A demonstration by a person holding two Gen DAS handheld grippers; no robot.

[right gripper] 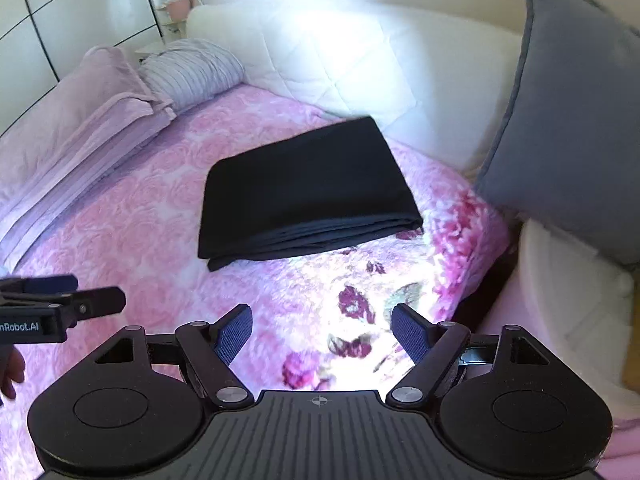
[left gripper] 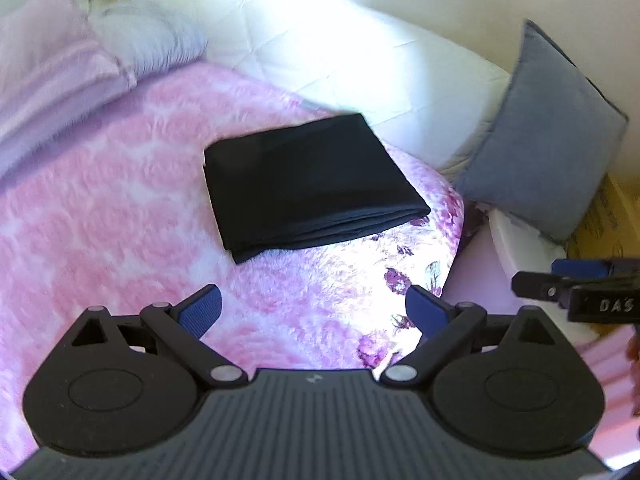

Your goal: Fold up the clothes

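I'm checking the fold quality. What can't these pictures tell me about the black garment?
- Black garment: its type and inner layers are hidden by the top fold, both views.
- Its far edge: motion-blurred, both views.
- Underside: hidden against the pink blanket.

Black ribbed left gripper (left gripper: 313, 311), blue textured fingers (left gripper: 204, 309), silver rivets, white lettering

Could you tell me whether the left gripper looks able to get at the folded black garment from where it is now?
Probably yes. The left gripper is open and empty, and only bare pink blanket lies between it and the folded black garment. The right gripper sits off to the side, clear of that path.
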